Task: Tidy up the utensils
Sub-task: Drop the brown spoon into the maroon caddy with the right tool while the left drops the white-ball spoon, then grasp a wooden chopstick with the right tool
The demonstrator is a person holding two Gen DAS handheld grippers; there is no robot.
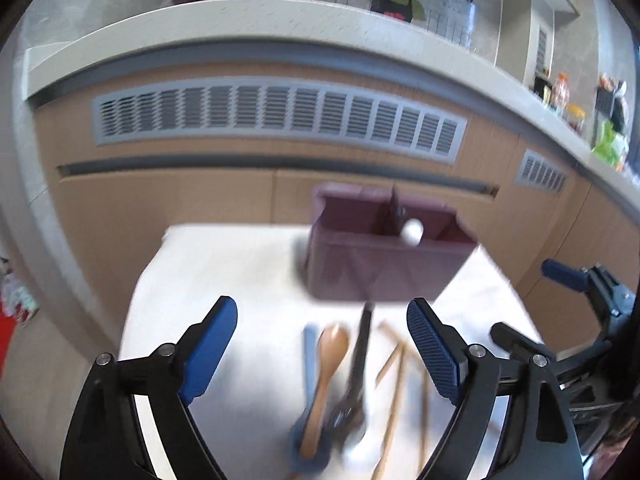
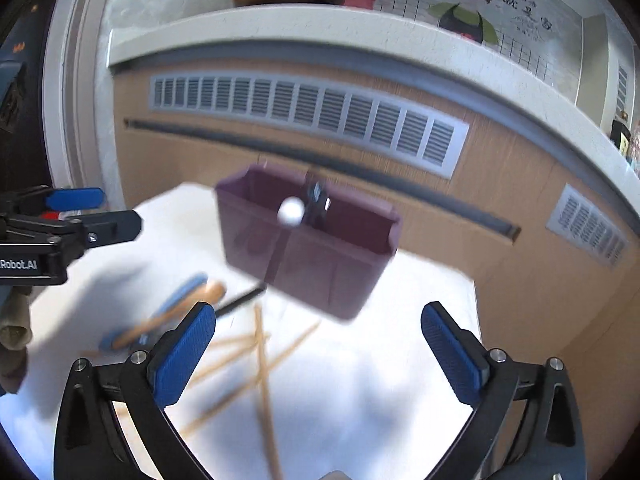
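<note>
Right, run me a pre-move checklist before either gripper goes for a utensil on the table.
1. Left gripper jaws open and empty: ok.
2. Right gripper jaws open and empty: ok.
3. Purple organizer upright on the white table, with free compartments: ok.
4. Wooden spoon free to lift: not ok, it lies on the blue utensil.
5. Chopsticks lying separate: not ok, they cross one another.
6. Exact utensil edges sharp enough to aim: cannot tell, both views are blurred.
</note>
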